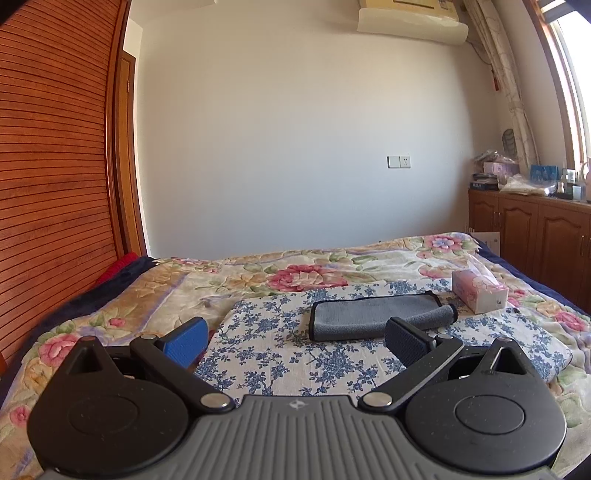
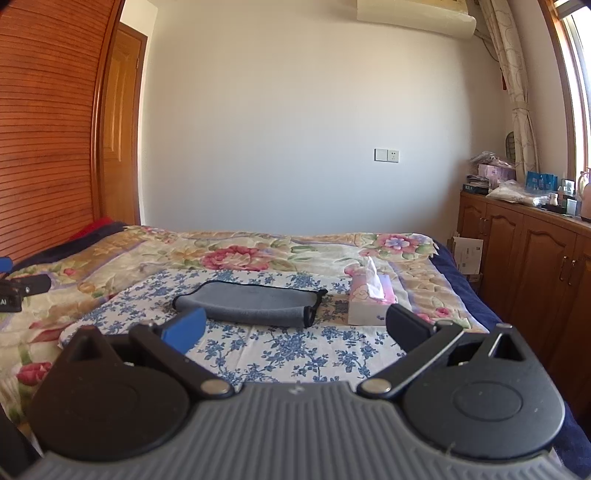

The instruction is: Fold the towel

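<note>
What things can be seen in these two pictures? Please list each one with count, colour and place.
towel: one, grey with dark edging, folded, on the blue-flowered cloth.
blue-flowered cloth: one, white and blue, spread on the bed.
tissue box: one, pink and white, right of the towel, a tissue sticking up.
bed cover: one, cream with pink flowers, across the bed.
wardrobe: one, brown slatted wood, at left.
cabinets: one row, brown wood, at right, clutter on top.
air conditioner: one, white, high on the wall.
wall switch: one, white, on the far wall.
left gripper: jaws open, holding nothing.
right gripper: jaws open, holding nothing.
</note>
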